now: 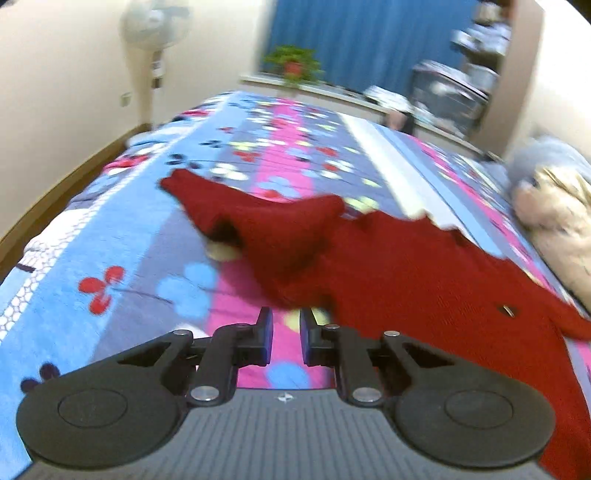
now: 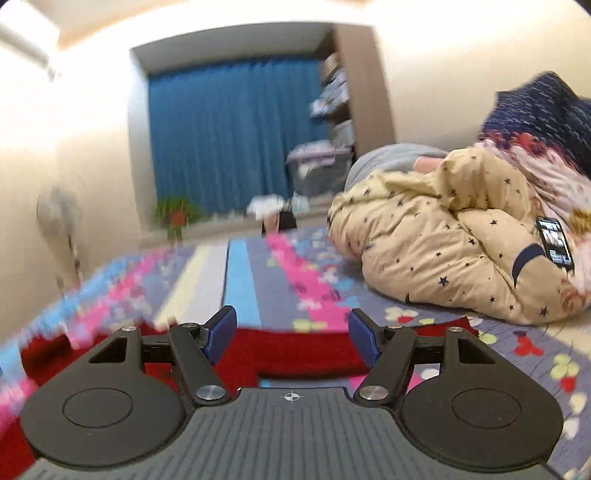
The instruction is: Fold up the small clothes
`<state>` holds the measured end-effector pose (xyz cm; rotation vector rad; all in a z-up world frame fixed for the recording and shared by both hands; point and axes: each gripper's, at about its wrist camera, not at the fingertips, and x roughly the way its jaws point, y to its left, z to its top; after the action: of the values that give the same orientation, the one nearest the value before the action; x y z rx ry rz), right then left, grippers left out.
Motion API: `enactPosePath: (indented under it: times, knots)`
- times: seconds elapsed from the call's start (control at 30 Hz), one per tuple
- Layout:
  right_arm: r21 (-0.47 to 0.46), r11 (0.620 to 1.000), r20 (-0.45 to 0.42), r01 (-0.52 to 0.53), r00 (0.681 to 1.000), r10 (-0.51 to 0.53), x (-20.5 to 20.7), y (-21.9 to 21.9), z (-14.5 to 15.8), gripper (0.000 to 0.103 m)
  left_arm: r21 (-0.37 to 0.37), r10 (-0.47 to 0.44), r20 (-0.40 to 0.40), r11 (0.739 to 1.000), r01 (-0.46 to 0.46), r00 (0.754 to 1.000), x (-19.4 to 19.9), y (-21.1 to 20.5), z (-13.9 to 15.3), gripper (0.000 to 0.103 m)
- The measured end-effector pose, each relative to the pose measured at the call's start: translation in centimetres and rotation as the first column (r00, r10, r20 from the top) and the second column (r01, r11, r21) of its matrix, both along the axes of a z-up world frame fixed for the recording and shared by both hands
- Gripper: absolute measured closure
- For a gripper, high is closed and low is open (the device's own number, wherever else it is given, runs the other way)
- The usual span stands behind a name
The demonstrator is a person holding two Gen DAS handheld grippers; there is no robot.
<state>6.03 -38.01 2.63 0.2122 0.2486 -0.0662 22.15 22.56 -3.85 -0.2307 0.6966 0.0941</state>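
A bed covered by a flowered blanket point(image 1: 155, 236) in blue, pink and grey stripes fills most of both views, with a blue curtain point(image 1: 362, 40) hanging at the window beyond its far end. At the head side of the bed sits a bunched cream quilt point(image 2: 443, 251) printed with dark stars, and against it a navy patterned bundle point(image 2: 546, 110). The task's thing, a red knitted garment point(image 1: 399, 266), lies spread on the blanket: in the left wrist view it stretches from the middle of the bed toward the right edge of the frame, with one sleeve point(image 1: 207, 199) thrown out to the left and a dark opening showing where the cloth is rucked up. A pedestal fan point(image 1: 155, 33) stands by the left wall, and a potted plant point(image 1: 293, 64) rests on the sill. The left gripper point(image 1: 286, 334) hovers just short of the garment's near edge, its blue pads drawn close with a narrow gap and nothing between them. The right gripper point(image 2: 291, 336) has its fingers spread wide, the red cloth lying below and between them, unpinched.
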Motion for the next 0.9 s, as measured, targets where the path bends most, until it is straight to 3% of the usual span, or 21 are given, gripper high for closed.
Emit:
enactPosePath:
  times: [0.1, 0.17, 0.27, 0.4, 0.47, 0.53, 0.63, 0.83, 0.9]
  knots:
    - [0.018, 0.998, 0.018, 0.059, 0.998, -0.059, -1.0, 0.0, 0.0, 0.034, -0.113, 0.106, 0.019, 0.988, -0.103, 0.994, 2.6, 3.8, -1.2, 0.086]
    - [0.013, 0.998, 0.021, 0.066, 0.998, -0.066, -1.8, 0.1, 0.1, 0.034, -0.221, 0.168, 0.021, 0.962, -0.159, 0.986, 4.2, 6.8, -2.1, 0.085]
    - [0.007, 0.999, -0.001, 0.047, 0.999, -0.047, -2.0, 0.3, -0.2, 0.034, -0.364, 0.228, -0.015, 0.906, -0.217, 0.974, 6.4, 10.3, -4.1, 0.084]
    - [0.168, 0.984, -0.045, 0.057, 0.998, -0.05, -1.6, -1.0, -1.1, 0.034, -0.493, 0.284, -0.037, 0.829, -0.265, 0.958, 8.8, 13.4, -6.4, 0.083]
    - [0.213, 0.974, -0.062, 0.08, 0.996, -0.069, -0.9, -1.3, -1.5, 0.034, -0.542, 0.307, -0.048, 0.791, -0.283, 0.95, 9.9, 14.5, -7.6, 0.074]
    - [0.23, 0.969, -0.077, 0.092, 0.994, -0.076, -0.2, -1.3, -1.9, 0.034, -0.566, 0.324, -0.056, 0.769, -0.298, 0.944, 10.9, 15.2, -8.5, 0.058]
    - [0.23, 0.969, -0.101, 0.094, 0.992, -0.072, 1.0, -0.7, -2.3, 0.034, -0.573, 0.332, -0.021, 0.769, -0.284, 0.943, 12.0, 15.7, -9.2, 0.056]
    - [0.18, 0.981, -0.149, 0.074, 0.988, -0.047, 3.1, 0.8, -2.8, 0.034, -0.521, 0.315, 0.033, 0.815, -0.252, 0.949, 13.9, 14.7, -9.3, 0.051]
    - [0.171, 0.982, -0.159, 0.077, 0.986, -0.049, 3.3, 0.8, -2.8, 0.035, -0.533, 0.313, 0.032, 0.809, -0.249, 0.949, 14.4, 14.6, -9.5, 0.051]
